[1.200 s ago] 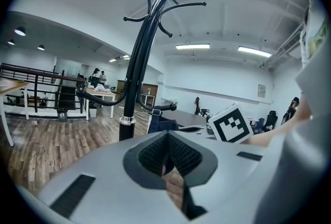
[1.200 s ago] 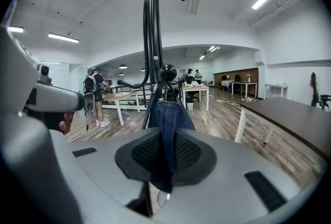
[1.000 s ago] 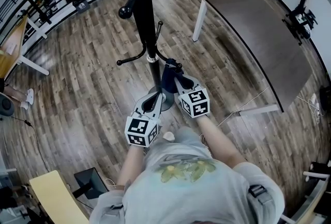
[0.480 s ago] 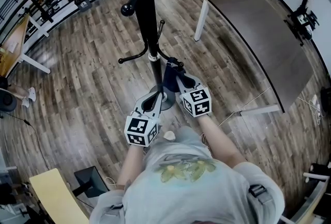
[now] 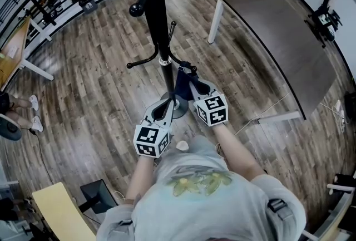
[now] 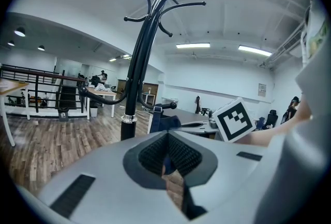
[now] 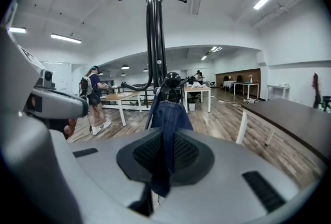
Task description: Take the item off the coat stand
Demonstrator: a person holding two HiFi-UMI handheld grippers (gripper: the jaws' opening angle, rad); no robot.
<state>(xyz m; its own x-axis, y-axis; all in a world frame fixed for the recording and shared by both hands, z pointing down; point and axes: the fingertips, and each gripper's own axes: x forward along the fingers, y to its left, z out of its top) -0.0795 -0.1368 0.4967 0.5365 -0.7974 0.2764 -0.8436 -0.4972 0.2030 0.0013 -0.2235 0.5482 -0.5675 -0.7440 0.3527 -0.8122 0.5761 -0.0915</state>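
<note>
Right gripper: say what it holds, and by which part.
The right gripper is shut on the blue denim item, pinching its lower hanging end.

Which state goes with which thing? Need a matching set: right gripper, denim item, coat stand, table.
Things:
1. right gripper
2. denim item
3. coat stand
4. table

States:
A. dark top, white legs
B. black, upright
C. shut on the denim item
D. blue, hanging off the coat stand

Pairs: 1-C, 2-D, 3-B, 4-A
</note>
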